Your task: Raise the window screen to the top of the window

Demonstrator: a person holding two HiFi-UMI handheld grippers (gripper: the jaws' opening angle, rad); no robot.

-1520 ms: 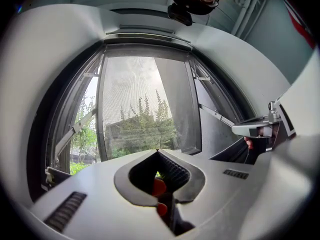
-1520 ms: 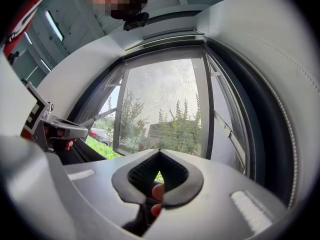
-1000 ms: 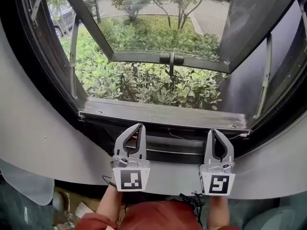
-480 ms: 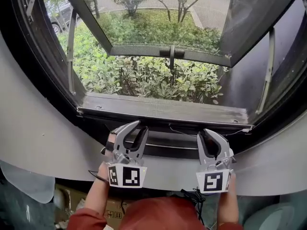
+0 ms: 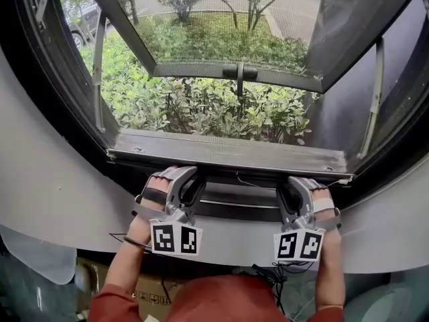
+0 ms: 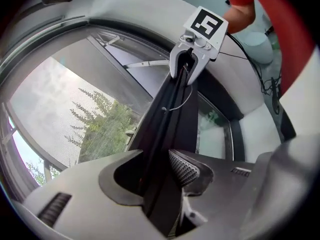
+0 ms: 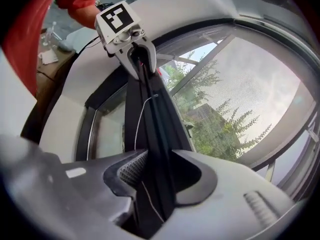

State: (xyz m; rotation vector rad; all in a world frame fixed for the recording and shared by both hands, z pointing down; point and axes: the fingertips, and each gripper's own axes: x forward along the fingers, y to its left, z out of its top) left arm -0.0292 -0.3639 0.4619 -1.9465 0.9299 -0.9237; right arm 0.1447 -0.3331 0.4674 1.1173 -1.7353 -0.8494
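Observation:
The window screen's dark bottom bar lies low along the frame, just under the grey sill. My left gripper and right gripper are both rolled onto their sides at that bar. In the left gripper view the bar runs between the jaws of the left gripper, which are opening; the ribbed pad stands beside it. The right gripper likewise straddles the bar, its jaws opening. Each view shows the other gripper further along the bar.
The outer window sash is swung outward above green shrubs. Dark side frames and metal stays flank the opening. A curved white wall runs below the frame. A thin white cord hangs by the bar.
Both grippers sank, rolled from upright onto their sides, and their jaws went from shut to wide apart around the dark bar.

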